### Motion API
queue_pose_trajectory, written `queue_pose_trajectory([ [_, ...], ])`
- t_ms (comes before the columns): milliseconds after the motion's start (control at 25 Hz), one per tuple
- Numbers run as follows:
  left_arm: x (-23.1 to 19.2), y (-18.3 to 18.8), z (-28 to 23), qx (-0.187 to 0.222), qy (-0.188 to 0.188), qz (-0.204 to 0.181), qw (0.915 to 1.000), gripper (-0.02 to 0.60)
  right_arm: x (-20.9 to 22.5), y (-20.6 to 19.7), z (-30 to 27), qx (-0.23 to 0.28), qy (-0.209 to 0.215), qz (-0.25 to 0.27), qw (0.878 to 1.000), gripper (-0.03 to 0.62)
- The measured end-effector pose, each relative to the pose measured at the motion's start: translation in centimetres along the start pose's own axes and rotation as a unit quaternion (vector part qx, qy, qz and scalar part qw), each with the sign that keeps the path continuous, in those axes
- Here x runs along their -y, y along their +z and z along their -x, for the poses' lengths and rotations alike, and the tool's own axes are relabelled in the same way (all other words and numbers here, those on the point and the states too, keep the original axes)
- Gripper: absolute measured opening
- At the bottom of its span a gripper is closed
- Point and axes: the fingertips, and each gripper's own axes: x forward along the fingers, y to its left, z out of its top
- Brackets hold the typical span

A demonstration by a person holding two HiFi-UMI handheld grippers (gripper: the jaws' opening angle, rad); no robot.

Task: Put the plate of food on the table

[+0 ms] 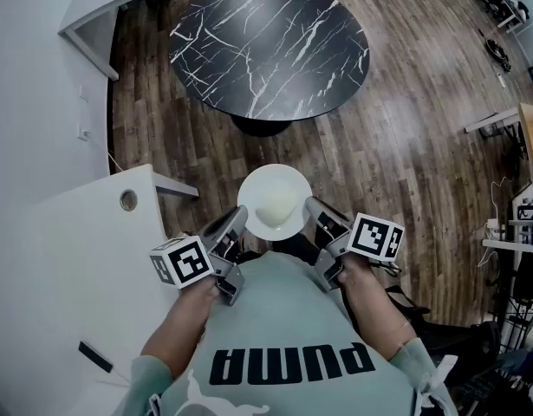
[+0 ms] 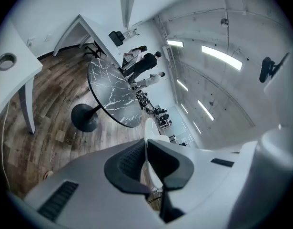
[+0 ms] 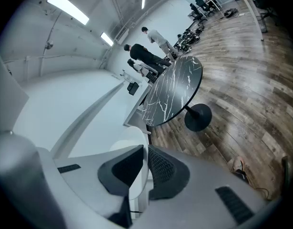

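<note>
A white plate (image 1: 275,199) with a pale round piece of food (image 1: 277,206) on it hangs in the air in front of my chest, over the wooden floor. My left gripper (image 1: 239,219) is shut on the plate's left rim and my right gripper (image 1: 310,206) is shut on its right rim. In the left gripper view the thin plate (image 2: 151,133) edge runs between the dark pads (image 2: 132,161). The right gripper view shows the plate (image 3: 132,147) clamped the same way. The round black marble table (image 1: 270,46) stands ahead, its top bare.
A white desk (image 1: 67,258) with a cable hole lies at my left, a white counter (image 1: 101,11) behind it. Desks, chairs and cables (image 1: 509,224) crowd the right side. People (image 3: 146,56) stand beyond the marble table. Wooden floor (image 1: 405,146) lies between me and the table.
</note>
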Motion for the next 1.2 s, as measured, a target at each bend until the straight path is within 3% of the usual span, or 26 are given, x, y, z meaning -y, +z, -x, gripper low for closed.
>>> queue_pose_trajectory([
  [240, 2.9, 1.1, -3.9, 0.012, 0.002, -0.004, 0.9999, 0.021, 1.0, 4.5, 1.3, 0.003, 0.009, 0.001, 1.0, 0.034],
  [720, 7.4, 3.0, -13.0, -0.003, 0.019, -0.04, 0.999, 0.023, 4.6, 13.7, 3.1, 0.038, 0.041, -0.019, 0.998, 0.034],
  [1200, 8.6, 3.7, -18.9, -0.018, 0.028, -0.04, 0.9986, 0.023, 8.0, 18.3, 3.5, 0.041, 0.04, -0.037, 0.998, 0.032],
])
